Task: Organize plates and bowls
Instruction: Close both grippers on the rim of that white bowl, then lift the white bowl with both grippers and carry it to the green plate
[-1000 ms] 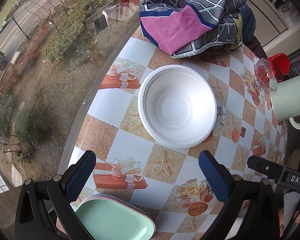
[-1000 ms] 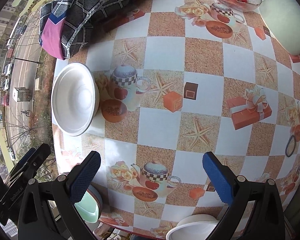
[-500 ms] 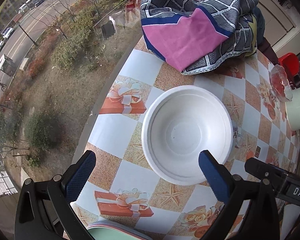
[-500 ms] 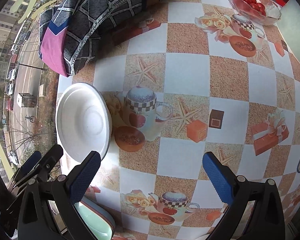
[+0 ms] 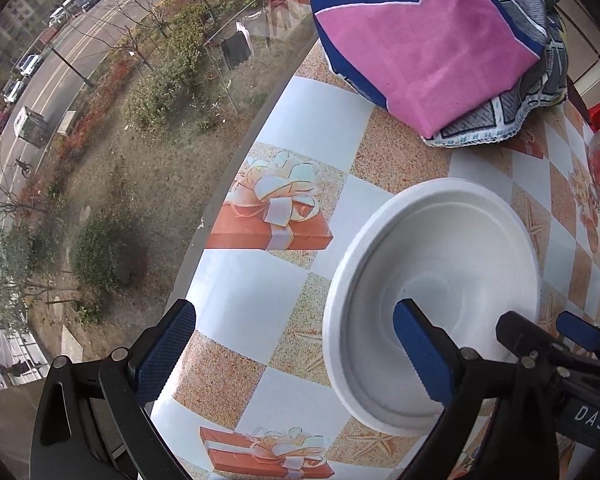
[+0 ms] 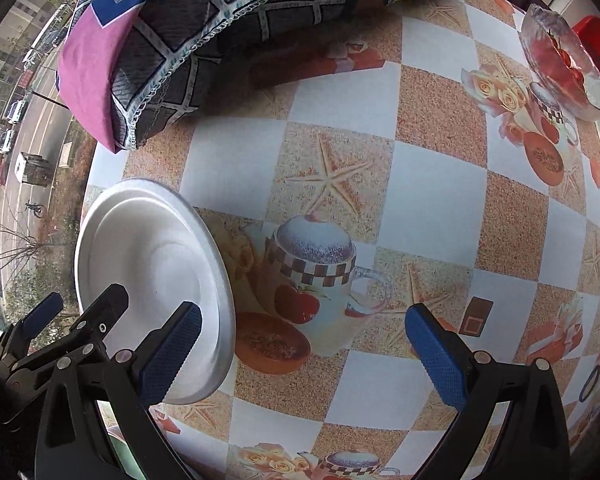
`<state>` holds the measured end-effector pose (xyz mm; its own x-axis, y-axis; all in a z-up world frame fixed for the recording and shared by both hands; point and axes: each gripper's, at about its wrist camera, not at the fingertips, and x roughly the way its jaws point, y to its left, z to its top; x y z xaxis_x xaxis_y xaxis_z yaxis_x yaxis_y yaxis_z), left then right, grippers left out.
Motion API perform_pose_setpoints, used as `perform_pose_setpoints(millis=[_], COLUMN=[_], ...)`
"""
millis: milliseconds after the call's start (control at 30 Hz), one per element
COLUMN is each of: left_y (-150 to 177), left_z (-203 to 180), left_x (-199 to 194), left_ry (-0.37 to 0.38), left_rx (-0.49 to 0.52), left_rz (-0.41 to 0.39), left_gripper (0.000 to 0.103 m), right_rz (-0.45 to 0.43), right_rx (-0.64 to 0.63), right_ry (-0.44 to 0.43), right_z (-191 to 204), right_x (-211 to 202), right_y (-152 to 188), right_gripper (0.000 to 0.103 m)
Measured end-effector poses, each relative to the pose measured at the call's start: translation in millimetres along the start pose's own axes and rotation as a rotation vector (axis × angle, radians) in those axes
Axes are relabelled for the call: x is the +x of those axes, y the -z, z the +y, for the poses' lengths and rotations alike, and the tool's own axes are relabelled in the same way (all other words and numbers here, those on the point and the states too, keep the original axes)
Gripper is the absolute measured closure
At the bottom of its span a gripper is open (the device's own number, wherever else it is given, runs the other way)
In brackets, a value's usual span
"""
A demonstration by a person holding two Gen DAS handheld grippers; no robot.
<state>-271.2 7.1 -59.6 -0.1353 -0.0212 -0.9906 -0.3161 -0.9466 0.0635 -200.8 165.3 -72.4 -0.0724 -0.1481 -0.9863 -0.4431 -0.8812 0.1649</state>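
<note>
A: What has changed since a second ago?
B: The left gripper (image 5: 296,344) has come forward; its right finger now sits over the one white bowl (image 5: 440,280), at about 4 o'clock in the left view. The green plates have dropped out of that view.

A: And the jaws?
B: Both pairs wide open, holding nothing. Only the right gripper (image 6: 300,348) view shows one glass dish (image 6: 560,68) clearly, at 2 o'clock on the table (image 6: 432,184).

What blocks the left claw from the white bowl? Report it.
Nothing visible does. The left claw is open, one finger already over the white bowl, the other outside its rim. The folded cloth lies beyond the bowl, apart from it.
</note>
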Motion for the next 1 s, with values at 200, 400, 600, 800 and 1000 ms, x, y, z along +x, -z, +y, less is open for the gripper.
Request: perform_pose_setpoints(millis=[200,400,600,800,1000], left_y=[0.7,0.0,-4.2,2.9,8.3], left_z=[-0.2,-11.2,-15.2,-15.6,-34.9], left_x=[14.4,12.6,13.1,13.7,8.6], left_ry=[0.028,0.016,0.011,0.032,0.058], left_rx=[0.015,0.066,0.060,0.072,0.137], left_rz=[0.052,0.049,0.054,0.055,0.046], left_gripper=[0.021,0.024,0.024,0.028,0.056], right_rz=[-0.011,-0.031,-0.015,-0.007,0.031], right_rx=[-0.059,-0.103,-0.099,-0.107,-0.112], right_ry=[0.011,-0.010,-0.035,-0.058,-0.105], right_z=[19.1,36.2,39.0,40.9,32.2], right_x=[13.6,12.0,14.5,16.0,17.2], right_y=[5.5,16.1,13.6,7.4,6.8], right_gripper=[0.021,0.053,0.063,0.067,0.082])
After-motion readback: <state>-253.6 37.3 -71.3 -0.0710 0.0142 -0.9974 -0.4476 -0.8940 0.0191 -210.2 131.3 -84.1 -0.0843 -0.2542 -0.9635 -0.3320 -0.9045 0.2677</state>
